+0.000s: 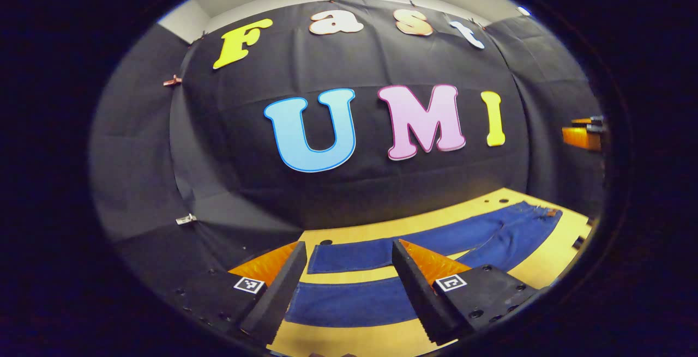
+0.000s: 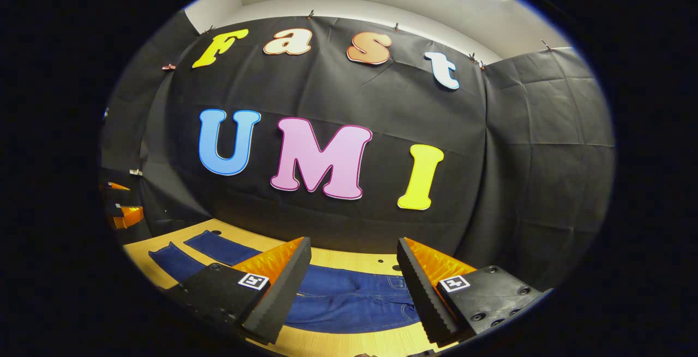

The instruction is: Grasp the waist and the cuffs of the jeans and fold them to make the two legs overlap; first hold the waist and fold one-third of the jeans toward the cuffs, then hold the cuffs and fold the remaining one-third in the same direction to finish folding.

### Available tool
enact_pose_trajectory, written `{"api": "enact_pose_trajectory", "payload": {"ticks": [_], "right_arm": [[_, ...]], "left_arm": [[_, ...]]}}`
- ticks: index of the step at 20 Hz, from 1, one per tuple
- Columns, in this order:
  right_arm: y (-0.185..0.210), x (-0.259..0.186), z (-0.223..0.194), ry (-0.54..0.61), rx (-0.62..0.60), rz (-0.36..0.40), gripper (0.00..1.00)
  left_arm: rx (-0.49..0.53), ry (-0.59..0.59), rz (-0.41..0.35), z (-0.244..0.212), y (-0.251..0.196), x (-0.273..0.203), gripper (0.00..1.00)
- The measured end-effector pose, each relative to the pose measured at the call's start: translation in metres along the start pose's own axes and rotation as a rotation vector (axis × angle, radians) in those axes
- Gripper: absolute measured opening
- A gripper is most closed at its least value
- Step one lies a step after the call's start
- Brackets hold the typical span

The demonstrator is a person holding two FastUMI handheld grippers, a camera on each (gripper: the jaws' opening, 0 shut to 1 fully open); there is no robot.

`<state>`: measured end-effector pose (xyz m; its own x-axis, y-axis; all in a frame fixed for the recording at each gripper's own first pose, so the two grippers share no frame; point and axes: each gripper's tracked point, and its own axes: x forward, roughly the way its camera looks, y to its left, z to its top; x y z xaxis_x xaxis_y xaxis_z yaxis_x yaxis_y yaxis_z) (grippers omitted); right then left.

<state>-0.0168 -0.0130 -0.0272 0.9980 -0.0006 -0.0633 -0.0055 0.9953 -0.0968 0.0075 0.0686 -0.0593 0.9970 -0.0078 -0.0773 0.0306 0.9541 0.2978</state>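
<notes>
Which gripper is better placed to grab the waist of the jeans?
Right. The right gripper hangs open over the jeans' waist, while the left gripper faces the leg ends.

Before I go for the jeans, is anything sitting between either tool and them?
Nothing visible. The jeans lie flat, legs apart, on the wooden table. The left tool hangs open above the legs, the right tool open above the waist.

Left gripper [image 1: 349,286]: wedge-shaped serrated fingers [image 1: 275,297], screwed mounting blocks showing, square coded marker sitting behind each finger. Right gripper [image 2: 351,286] showing same build, markers, screws.
</notes>
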Motion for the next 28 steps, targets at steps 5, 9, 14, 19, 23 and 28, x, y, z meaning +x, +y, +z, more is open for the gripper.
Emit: {"api": "enact_pose_trajectory", "payload": {"ticks": [5,9,14,19,23,28], "right_arm": [[-0.009,0.005,-0.019,0.056,-0.02,-0.01,0.98],[-0.011,0.012,-0.031,0.081,-0.044,-0.006,0.97],[-0.021,0.031,-0.048,0.116,-0.039,-0.032,0.97],[-0.037,0.045,-0.072,0.187,-0.041,-0.064,0.97],[-0.048,0.054,-0.09,0.227,-0.092,-0.074,0.97],[-0.065,0.064,-0.096,0.233,-0.175,-0.098,0.97]], "left_arm": [[0.182,0.134,-0.105,-0.074,0.028,0.014,0.98],[0.421,0.291,-0.232,-0.149,0.045,0.034,0.98],[0.767,0.462,-0.447,-0.23,0.053,0.05,0.98],[0.954,0.59,-0.544,-0.288,0.079,0.058,0.98],[1.051,0.582,-0.516,-0.301,0.093,0.08,0.98],[1.174,0.577,-0.601,-0.318,0.088,0.091,0.93]]}}
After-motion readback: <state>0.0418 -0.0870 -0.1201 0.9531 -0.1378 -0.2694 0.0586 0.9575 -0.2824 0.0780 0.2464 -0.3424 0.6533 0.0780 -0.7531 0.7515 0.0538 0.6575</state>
